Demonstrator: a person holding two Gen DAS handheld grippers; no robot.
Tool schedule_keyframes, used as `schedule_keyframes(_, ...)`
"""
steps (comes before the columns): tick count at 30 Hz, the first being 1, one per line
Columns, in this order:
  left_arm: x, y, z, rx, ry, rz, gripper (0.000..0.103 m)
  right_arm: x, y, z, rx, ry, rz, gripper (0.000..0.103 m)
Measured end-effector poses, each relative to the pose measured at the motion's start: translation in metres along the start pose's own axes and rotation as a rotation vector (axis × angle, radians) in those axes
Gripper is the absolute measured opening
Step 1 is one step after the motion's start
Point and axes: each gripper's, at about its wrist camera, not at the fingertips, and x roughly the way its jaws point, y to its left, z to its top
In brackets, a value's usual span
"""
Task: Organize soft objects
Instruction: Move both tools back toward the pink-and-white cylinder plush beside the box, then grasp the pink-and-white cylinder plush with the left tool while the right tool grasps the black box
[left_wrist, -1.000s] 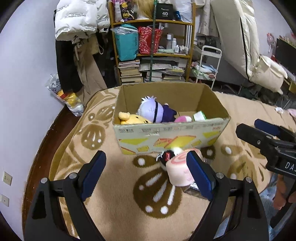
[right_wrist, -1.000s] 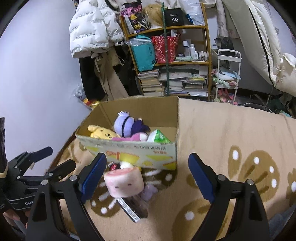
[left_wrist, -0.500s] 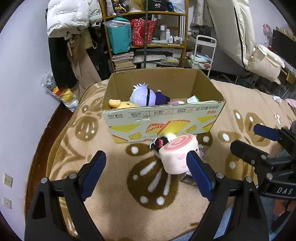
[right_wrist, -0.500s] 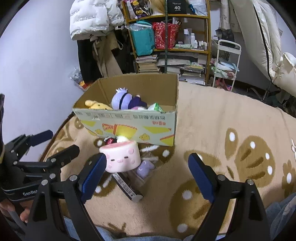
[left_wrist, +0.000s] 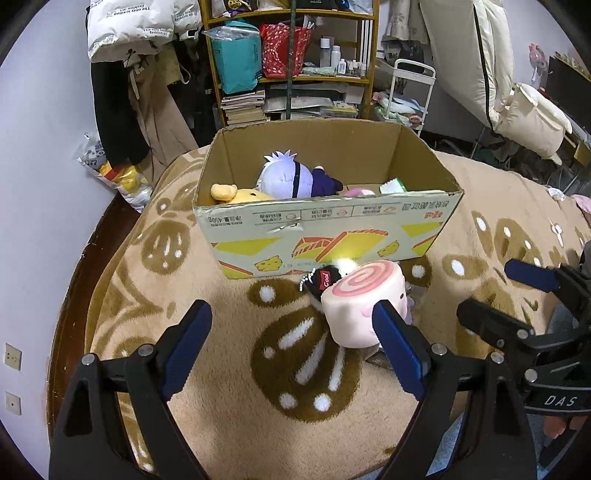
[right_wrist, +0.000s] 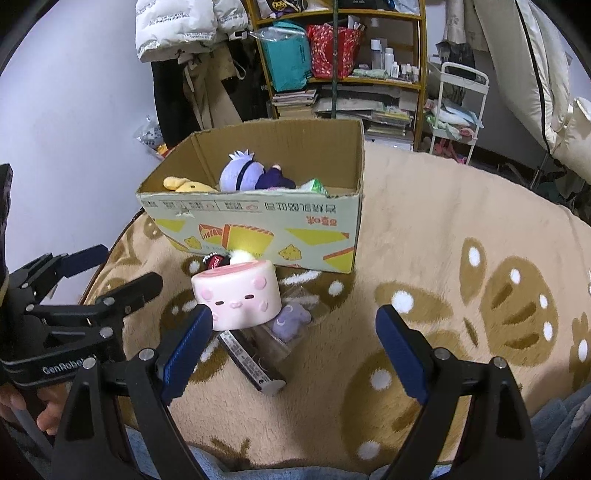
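Observation:
A pink roll-cake plush (left_wrist: 364, 301) (right_wrist: 238, 299) lies on the tan rug in front of an open cardboard box (left_wrist: 328, 236) (right_wrist: 255, 229). A black "Cool" keychain charm (left_wrist: 324, 280) sits beside it, and a small purple plush in a clear packet (right_wrist: 290, 317) lies to its right. In the box are a purple-haired doll (left_wrist: 291, 177) (right_wrist: 245, 173), a yellow plush (left_wrist: 236, 194) and a green packet (left_wrist: 393, 185). My left gripper (left_wrist: 291, 350) is open and empty, its right finger next to the roll. My right gripper (right_wrist: 295, 349) is open and empty above the rug.
A dark flat packaged item (right_wrist: 251, 363) lies on the rug under the roll plush. A cluttered shelf (left_wrist: 295, 62), hanging coats (left_wrist: 125, 81), a white cart (left_wrist: 410, 92) and a folded mattress (left_wrist: 476, 66) stand behind the box. Dark floor borders the rug on the left.
Both grippers have pulled back and risen, so the box and the roll plush sit farther away. Nothing was grasped; the objects have not moved.

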Motion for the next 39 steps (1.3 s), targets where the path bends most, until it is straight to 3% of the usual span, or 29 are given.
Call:
schedule_keyframes(12, 0.015, 0.002, 0.009, -0.038, 0.023, -0.12, 0.088, 0.018, 0.003, -0.003, -0.012, 0.056, 0.013, 0.094)
schedule_keyframes(19, 0.032, -0.008, 0.01, -0.006, 0.06, -0.149, 0.088, 0.03, 0.005, -0.005, -0.019, 0.102, 0.032, 0.094)
schedule_keyframes(23, 0.042, -0.013, 0.007, 0.01, 0.089, -0.171, 0.088, 0.037, 0.008, -0.008, -0.027, 0.137, 0.05, 0.086)
schedule_keyframes(28, 0.051, -0.019, 0.005, 0.023, 0.112, -0.199, 0.088, 0.049, 0.012, -0.013, -0.041, 0.196, 0.077, 0.085)
schedule_keyframes(39, 0.081, -0.024, 0.0, 0.007, 0.186, -0.239, 0.087, 0.082, 0.02, -0.021, -0.063, 0.311, 0.1, 0.07)
